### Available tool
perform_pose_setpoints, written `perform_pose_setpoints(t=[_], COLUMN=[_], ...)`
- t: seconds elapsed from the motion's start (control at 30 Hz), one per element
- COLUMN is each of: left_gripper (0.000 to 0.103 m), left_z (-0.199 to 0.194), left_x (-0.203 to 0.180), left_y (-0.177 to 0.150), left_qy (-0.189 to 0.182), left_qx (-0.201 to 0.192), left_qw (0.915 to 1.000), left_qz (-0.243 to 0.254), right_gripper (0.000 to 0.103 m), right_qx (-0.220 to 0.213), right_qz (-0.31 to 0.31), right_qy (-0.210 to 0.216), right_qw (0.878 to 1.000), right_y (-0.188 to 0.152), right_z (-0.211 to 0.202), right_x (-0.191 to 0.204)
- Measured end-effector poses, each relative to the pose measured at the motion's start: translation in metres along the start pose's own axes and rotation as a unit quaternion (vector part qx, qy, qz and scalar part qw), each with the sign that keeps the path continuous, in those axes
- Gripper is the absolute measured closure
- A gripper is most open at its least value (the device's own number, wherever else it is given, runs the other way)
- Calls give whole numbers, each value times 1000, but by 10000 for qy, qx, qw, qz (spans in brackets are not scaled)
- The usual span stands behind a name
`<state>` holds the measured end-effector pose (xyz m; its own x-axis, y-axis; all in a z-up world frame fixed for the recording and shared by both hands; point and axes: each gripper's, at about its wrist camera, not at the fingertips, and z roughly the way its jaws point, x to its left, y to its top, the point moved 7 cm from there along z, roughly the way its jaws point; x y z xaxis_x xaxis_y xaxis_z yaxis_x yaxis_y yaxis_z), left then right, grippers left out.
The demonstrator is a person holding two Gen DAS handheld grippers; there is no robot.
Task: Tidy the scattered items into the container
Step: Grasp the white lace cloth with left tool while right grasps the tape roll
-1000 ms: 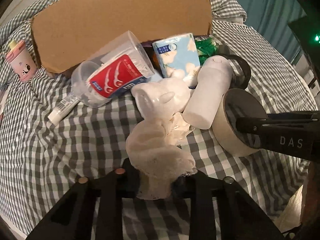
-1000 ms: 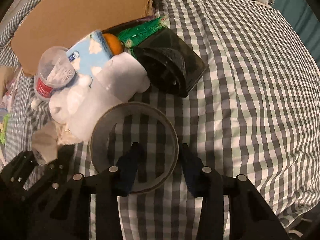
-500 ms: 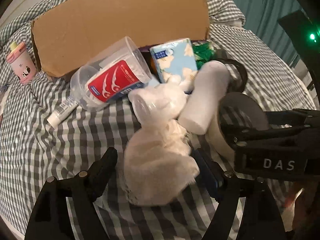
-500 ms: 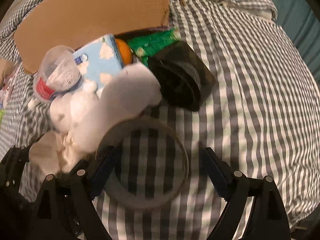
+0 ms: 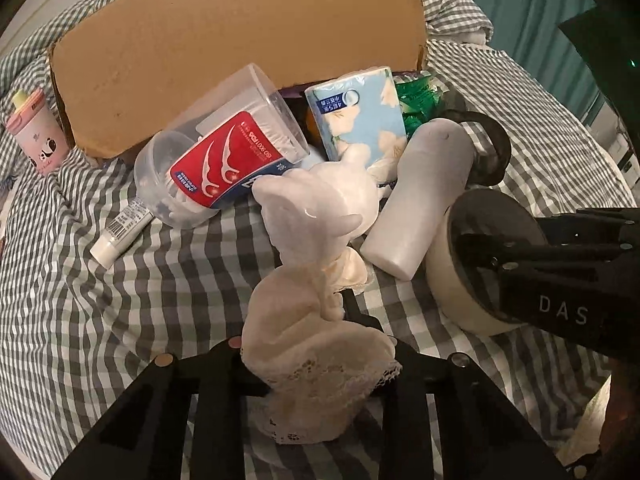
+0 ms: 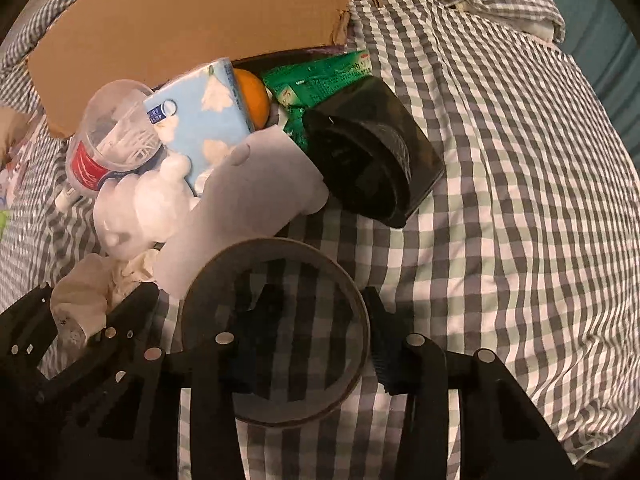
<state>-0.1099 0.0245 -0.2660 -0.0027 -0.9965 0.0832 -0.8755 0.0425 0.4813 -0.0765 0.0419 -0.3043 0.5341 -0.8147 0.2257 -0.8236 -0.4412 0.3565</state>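
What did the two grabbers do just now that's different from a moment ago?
Both opened half a second ago and have shut again: the left gripper on the white cloth, the right gripper across the wall of the tape ring. The box, tissue pack and white bottle stayed put.

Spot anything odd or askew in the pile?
The clear floss-pick jar lies tipped on its side against the cardboard box, and the doll in the white lace dress droops from the left hand-held gripper.
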Motion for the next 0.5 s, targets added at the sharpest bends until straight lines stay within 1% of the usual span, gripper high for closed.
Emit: perform_pose_setpoints(t=[0.03,0.07,0.1,0.13,0.17,0.2,0.23,0.27,0.37,0.4,0.43,0.5], left_gripper=[75,75,75,75,75,74,74,73,73,73,73,73], left_z=[0,-1,0,0,0,0,0,-1,-1,0,-1,0], left_x=[-1,0,-1,0,-1,-1,0,0,3,2,3,3], left_y=[-1,-2,-2,-3,-3,-3,-4,-5,-7,-7,-7,-7], left_qy=[8,14,21,20,24,22,14,8,-7,-3,1,3], left_qx=[6,19,29,32,34,35,36,39,51,52,49,55], left_qw=[10000,10000,10000,10000,10000,10000,10000,10000,10000,10000,10000,10000], left_qz=[5,12,24,26,29,29,24,18,1,7,12,19], right_gripper=[54,43,13,6,6,6,6,6,5,5,5,5], right_qx=[-8,-12,-23,-81,-236,-381,-427,-414,-304,-262,-210,-108], right_qz=[-1,9,49,94,115,108,89,57,-94,-81,-27,42], right_qy=[8,30,35,-1,-9,83,185,239,-86,-79,2,92], right_qw=[10000,10000,10000,9999,9997,9992,9989,9988,9995,9996,9998,9999], right_y=[-6,-17,-20,-25,-32,-35,-38,-40,-44,-44,-43,-47], right_z=[-6,-13,-14,-24,-34,-41,-45,-46,-44,-41,-28,-21], right_x=[-5,-9,-7,-18,-28,-26,-24,-22,-17,-4,15,26])
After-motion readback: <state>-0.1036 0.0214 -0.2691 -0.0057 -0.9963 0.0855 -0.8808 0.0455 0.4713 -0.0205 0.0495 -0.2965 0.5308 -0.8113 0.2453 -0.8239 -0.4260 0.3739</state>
